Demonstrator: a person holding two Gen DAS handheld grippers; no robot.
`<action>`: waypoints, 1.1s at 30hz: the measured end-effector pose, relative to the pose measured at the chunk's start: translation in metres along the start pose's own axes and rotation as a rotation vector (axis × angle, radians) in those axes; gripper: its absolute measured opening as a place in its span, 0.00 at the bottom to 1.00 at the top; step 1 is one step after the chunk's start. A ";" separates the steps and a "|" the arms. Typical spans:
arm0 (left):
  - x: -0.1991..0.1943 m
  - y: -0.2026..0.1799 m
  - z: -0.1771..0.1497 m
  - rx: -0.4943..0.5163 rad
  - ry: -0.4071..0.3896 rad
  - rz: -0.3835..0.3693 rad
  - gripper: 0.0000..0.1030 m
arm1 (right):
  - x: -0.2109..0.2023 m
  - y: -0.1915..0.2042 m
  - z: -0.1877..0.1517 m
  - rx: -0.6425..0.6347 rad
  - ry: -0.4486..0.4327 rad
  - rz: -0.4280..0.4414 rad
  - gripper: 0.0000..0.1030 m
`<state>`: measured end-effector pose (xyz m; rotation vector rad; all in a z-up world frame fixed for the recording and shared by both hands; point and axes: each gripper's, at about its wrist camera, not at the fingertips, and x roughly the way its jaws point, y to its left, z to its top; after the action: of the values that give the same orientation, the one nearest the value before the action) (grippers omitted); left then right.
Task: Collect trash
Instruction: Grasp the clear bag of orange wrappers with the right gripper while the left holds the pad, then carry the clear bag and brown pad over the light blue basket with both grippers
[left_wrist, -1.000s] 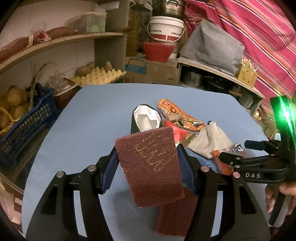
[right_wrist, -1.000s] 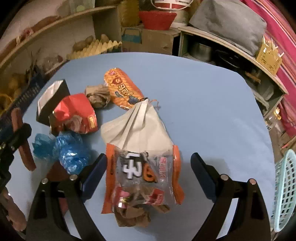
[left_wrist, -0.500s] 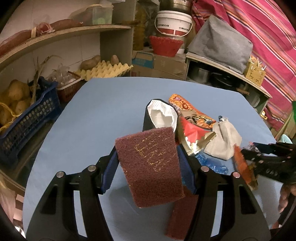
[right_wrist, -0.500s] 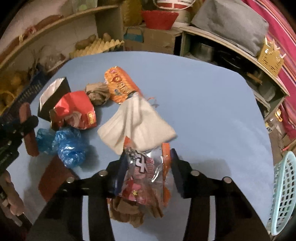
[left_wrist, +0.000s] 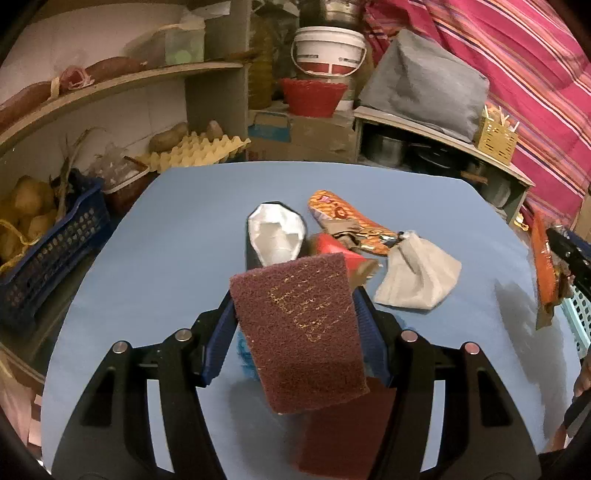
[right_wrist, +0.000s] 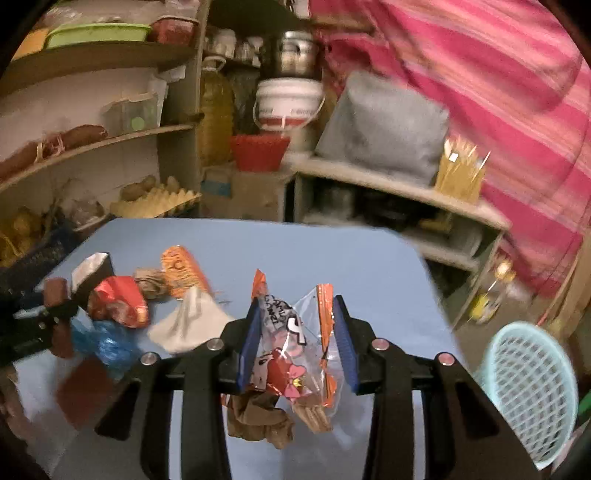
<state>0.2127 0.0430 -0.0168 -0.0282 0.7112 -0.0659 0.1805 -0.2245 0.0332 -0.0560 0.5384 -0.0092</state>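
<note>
My left gripper (left_wrist: 295, 332) is shut on a maroon scouring pad (left_wrist: 299, 328) and holds it above the blue table (left_wrist: 166, 240). My right gripper (right_wrist: 295, 339) is shut on a clear and orange snack wrapper (right_wrist: 291, 354) with brown paper hanging below, lifted off the table; it also shows at the right edge of the left wrist view (left_wrist: 545, 266). On the table lie a black and white pouch (left_wrist: 275, 232), a red wrapper (right_wrist: 120, 301), an orange wrapper (left_wrist: 347, 218), a grey cloth (left_wrist: 417, 275), a blue plastic bag (right_wrist: 105, 341) and a second maroon pad (left_wrist: 343, 428).
A light blue mesh basket (right_wrist: 532, 387) stands low beside the table's right side. Shelves with an egg tray (left_wrist: 195, 149), a blue crate of potatoes (left_wrist: 40, 236), a white bucket (left_wrist: 327, 48) and a red basket (left_wrist: 312, 96) ring the far side.
My right gripper has lifted the snack wrapper off the table and swung right toward the mesh basket. My left gripper still holds the scouring pad, little moved.
</note>
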 end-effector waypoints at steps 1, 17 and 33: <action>-0.001 -0.003 0.000 0.002 -0.002 -0.002 0.59 | -0.006 -0.001 -0.003 -0.015 -0.041 -0.013 0.37; -0.020 -0.030 0.001 0.017 -0.024 -0.034 0.59 | -0.039 -0.045 -0.016 0.038 -0.173 -0.042 0.37; -0.025 -0.054 0.000 0.061 -0.030 -0.042 0.59 | -0.052 -0.083 -0.027 0.155 -0.178 0.025 0.17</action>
<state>0.1910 -0.0091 0.0025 0.0137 0.6788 -0.1274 0.1220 -0.3071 0.0412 0.1004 0.3594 -0.0211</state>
